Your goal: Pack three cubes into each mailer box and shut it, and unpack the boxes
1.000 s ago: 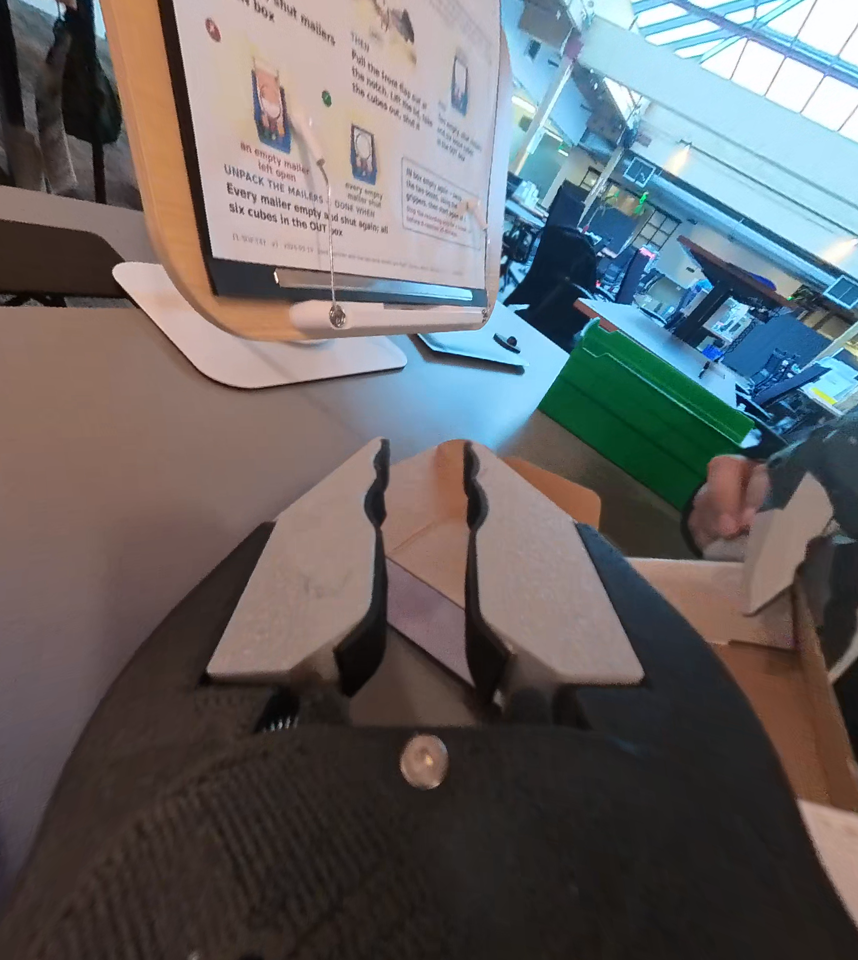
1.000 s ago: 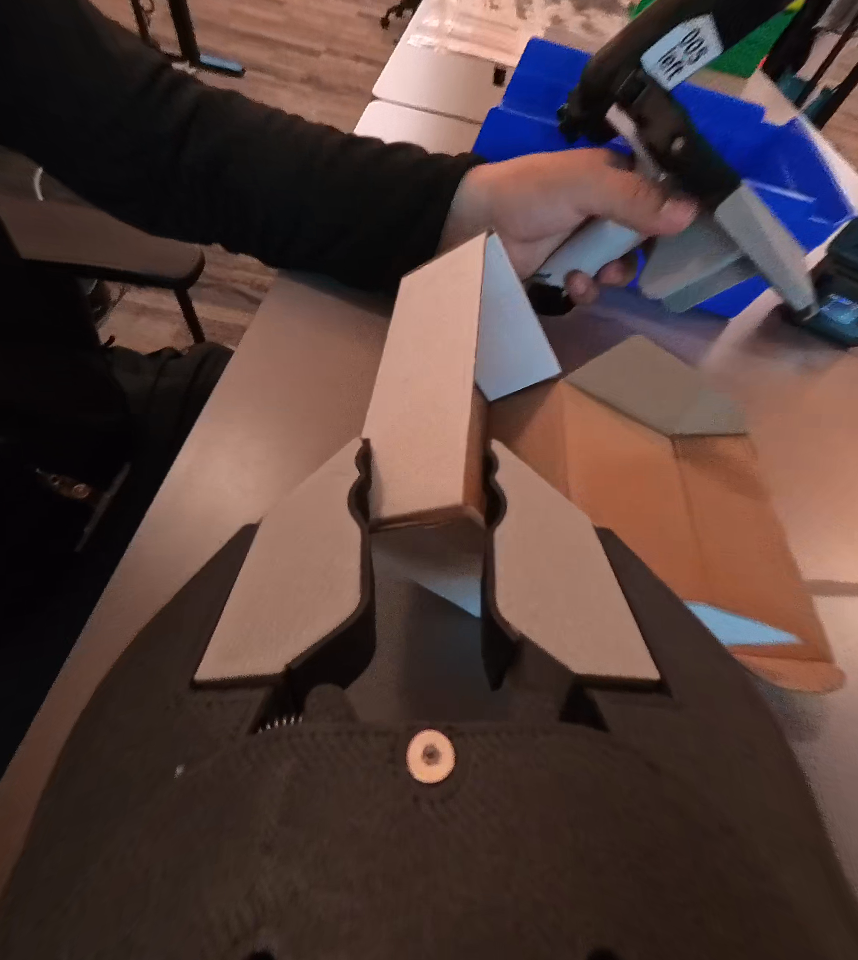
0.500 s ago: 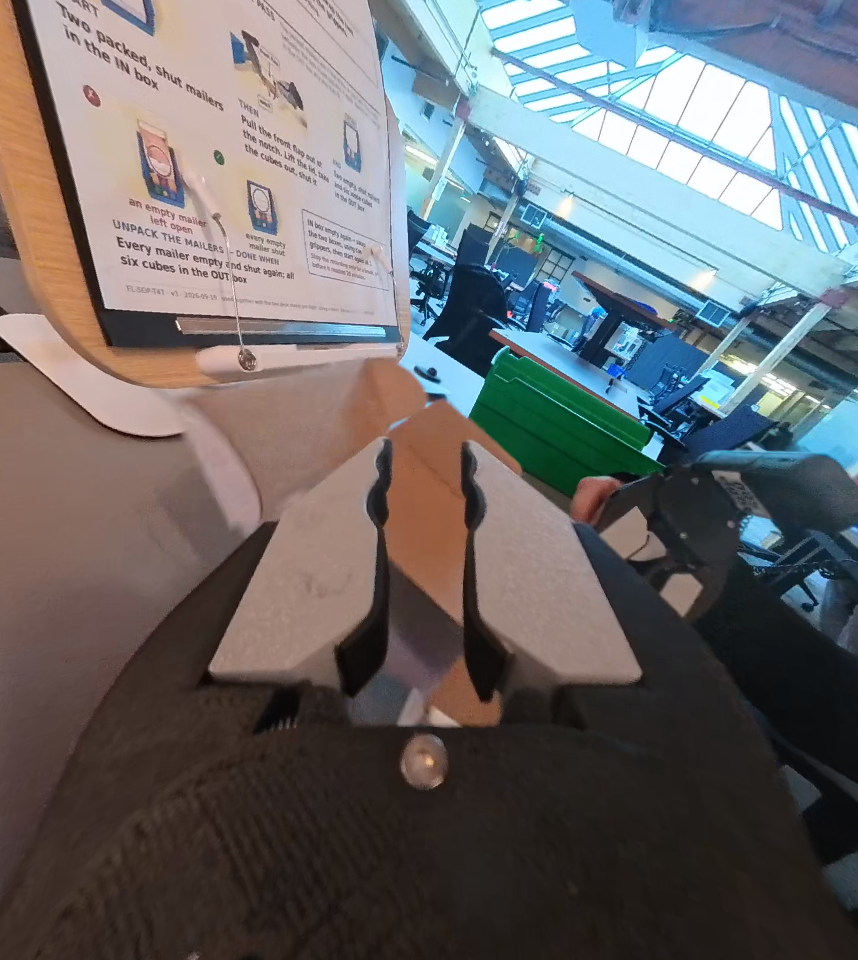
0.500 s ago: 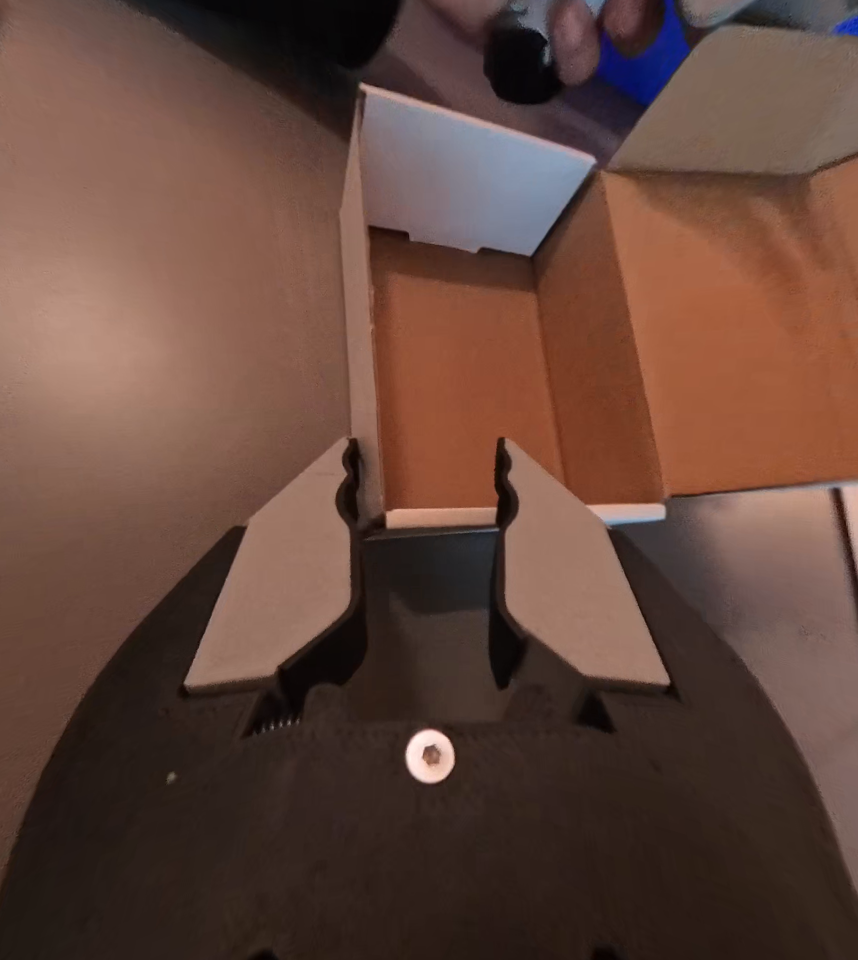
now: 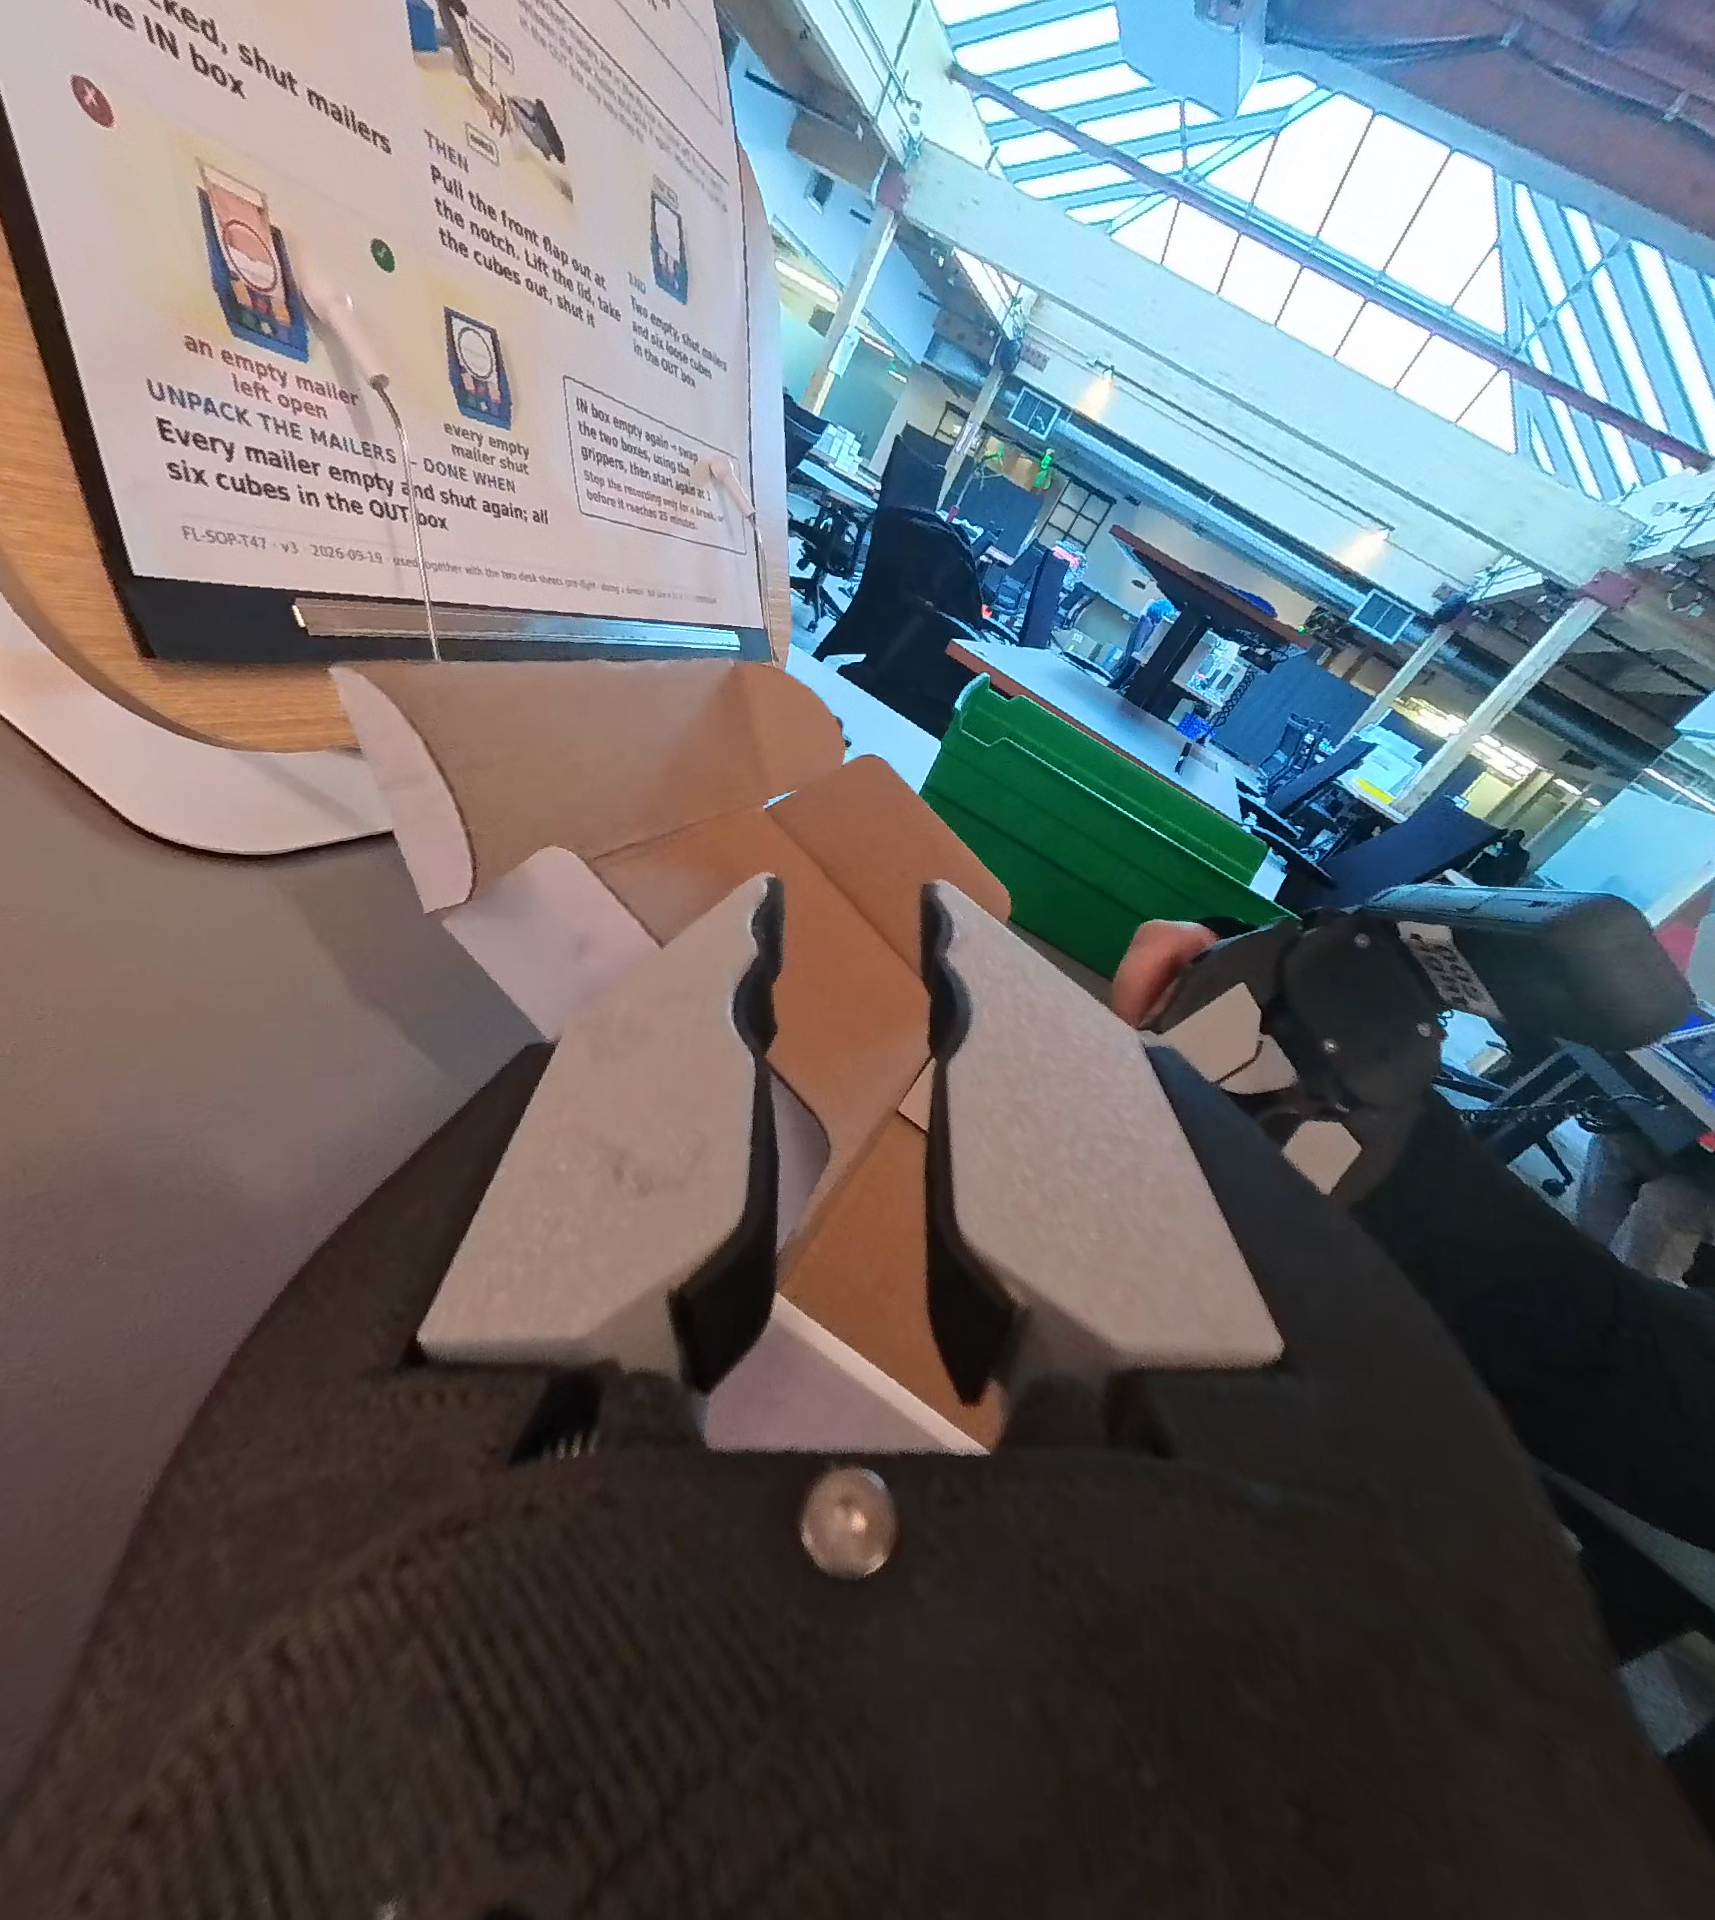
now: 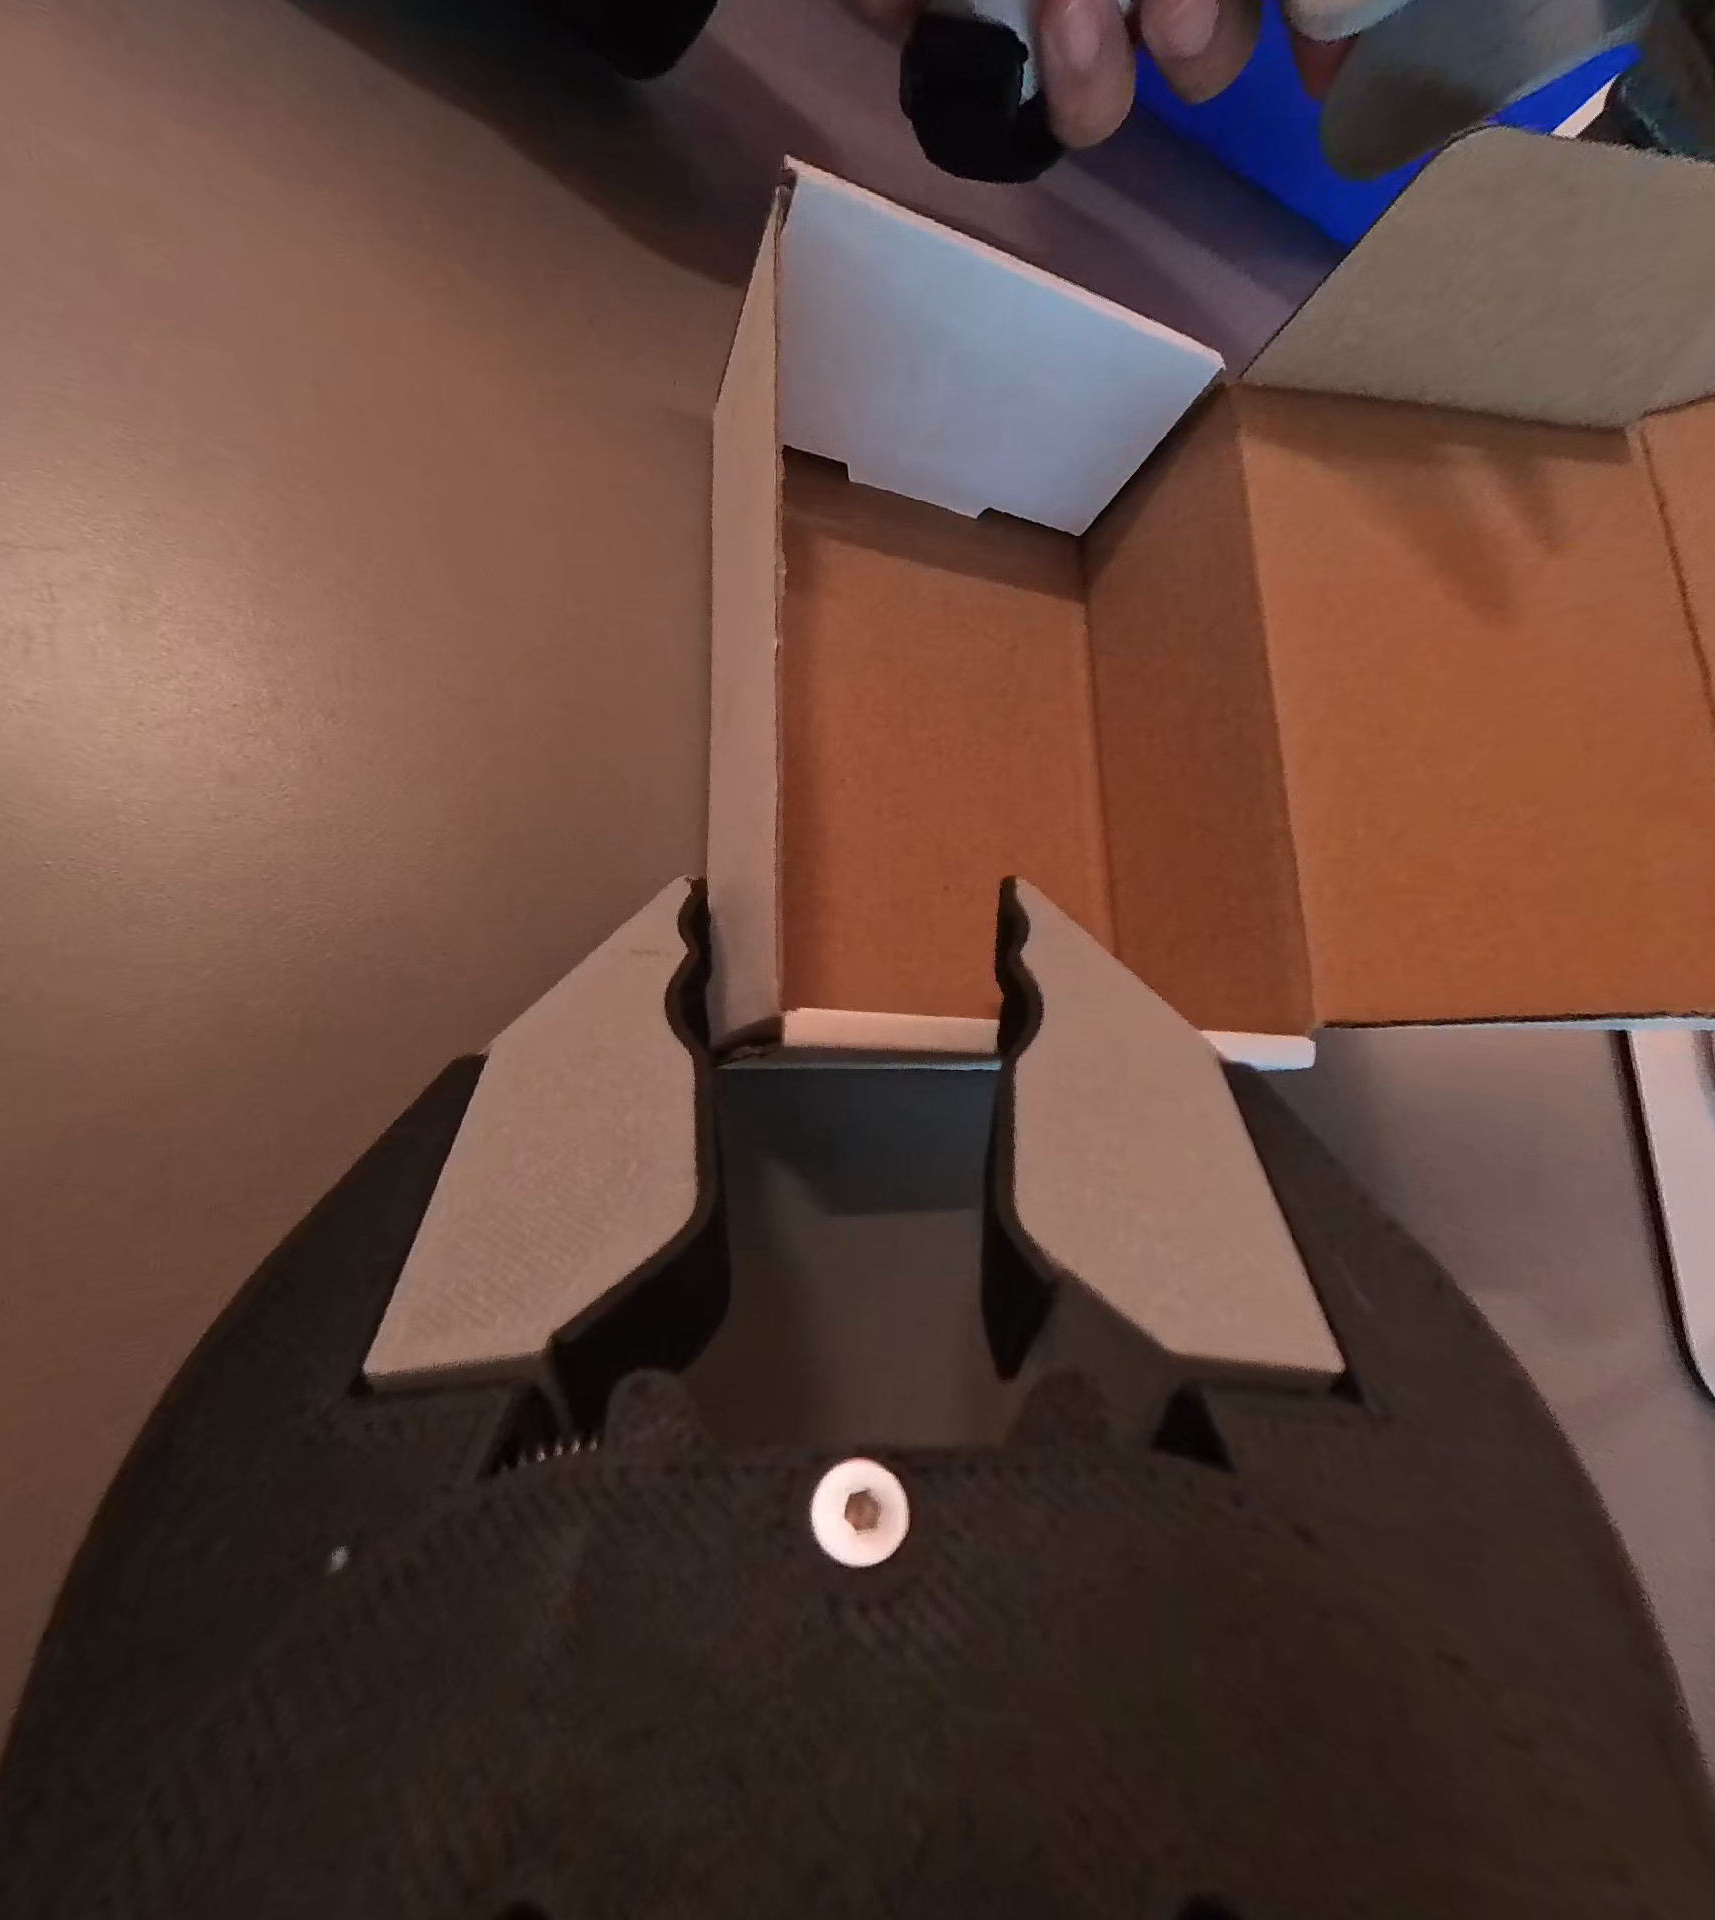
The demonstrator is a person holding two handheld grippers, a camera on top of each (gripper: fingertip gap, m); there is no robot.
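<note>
On the grey-brown table (image 6: 261, 675), the open mailer box (image 6: 936, 748) lies empty, lid folded back. The right gripper (image 6: 848, 966) stands wide open at its near wall. The left gripper (image 5: 848, 966) pinches a cardboard flap (image 5: 837, 997). Behind stand an instruction board (image 5: 365, 312), a green bin (image 5: 1071, 831) and an open office under skylights (image 5: 1404, 208).

Left gripper (image 5: 848, 977): we hold it tilted upward, jaws parted narrowly, cardboard between them; whether they pinch it we cannot tell.
Right gripper (image 6: 853, 945): we point it downward, jaws parted wide.
Left hand (image 6: 1092, 52): our fingers wrap its handle.
</note>
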